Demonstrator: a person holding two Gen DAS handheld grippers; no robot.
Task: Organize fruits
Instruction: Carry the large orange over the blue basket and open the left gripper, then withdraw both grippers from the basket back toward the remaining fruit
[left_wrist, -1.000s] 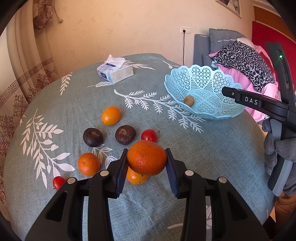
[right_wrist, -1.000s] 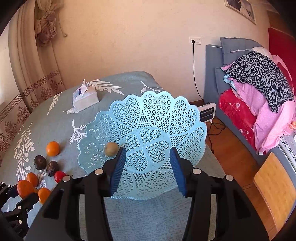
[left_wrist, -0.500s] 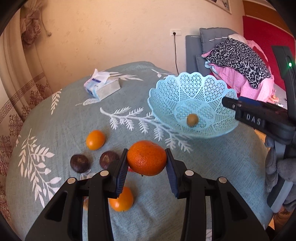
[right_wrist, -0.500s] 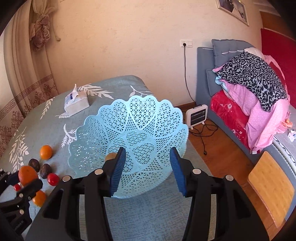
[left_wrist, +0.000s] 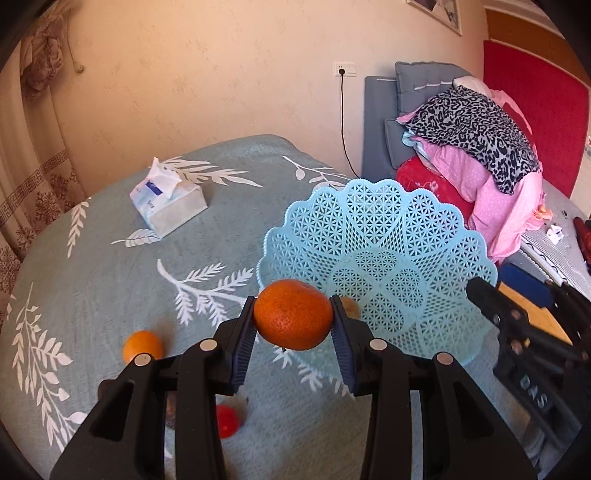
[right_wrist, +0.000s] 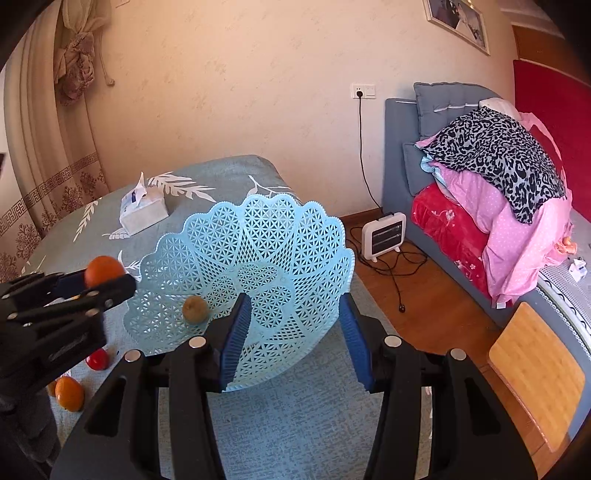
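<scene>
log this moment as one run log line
left tool: shut on orange | right tool: open, straddling basket rim | in basket: kiwi

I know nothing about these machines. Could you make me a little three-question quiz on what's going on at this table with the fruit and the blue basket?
1. True or false: the left gripper is shut on an orange.
2. What already lies inside the blue basket? A) a red tomato B) a small brownish-green fruit C) nothing
3. Fill in: the white pack standing on the leaf-patterned tablecloth beyond the basket holds ____.

Key
1. True: its pads press on both sides of the orange, held in the air near the basket's rim.
2. B: the small brownish-green fruit sits low in the basket, which the right gripper straddles at its near edge.
3. Tissues: the tissue pack.
</scene>
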